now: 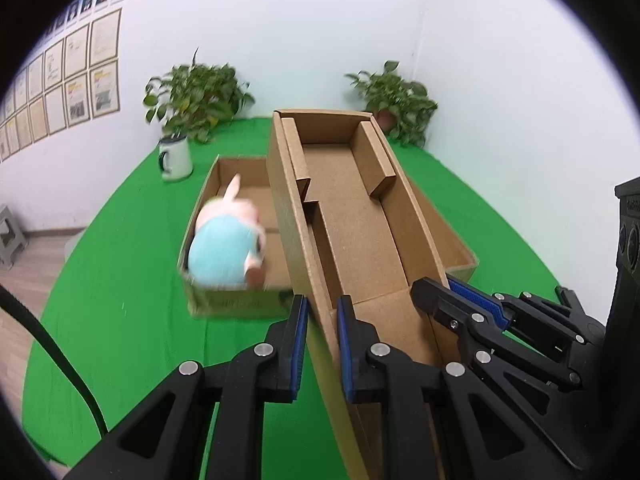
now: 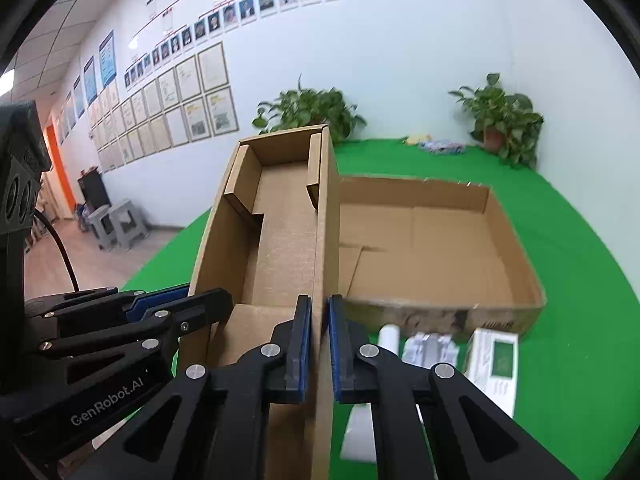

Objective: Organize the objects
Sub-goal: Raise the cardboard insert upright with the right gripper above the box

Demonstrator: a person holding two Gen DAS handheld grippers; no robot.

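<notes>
Both grippers hold a brown cardboard lid [image 1: 352,216], inner side up, above the green table. My left gripper [image 1: 322,344] is shut on the lid's left wall. My right gripper [image 2: 320,344] is shut on the lid's right wall [image 2: 324,240]; it also shows in the left wrist view [image 1: 460,304]. Under the lid lies an open cardboard box [image 1: 236,300] with a pink plush toy in a light blue outfit [image 1: 228,244] at its left end. The box's right part [image 2: 516,256] shows bare cardboard inside.
A white mug [image 1: 174,158] and two potted plants [image 1: 196,96] [image 2: 504,120] stand at the back of the green table [image 1: 120,320]. Small white boxes and a white tube [image 2: 496,356] lie in front of the box. Grey stools [image 2: 116,224] stand on the floor at left.
</notes>
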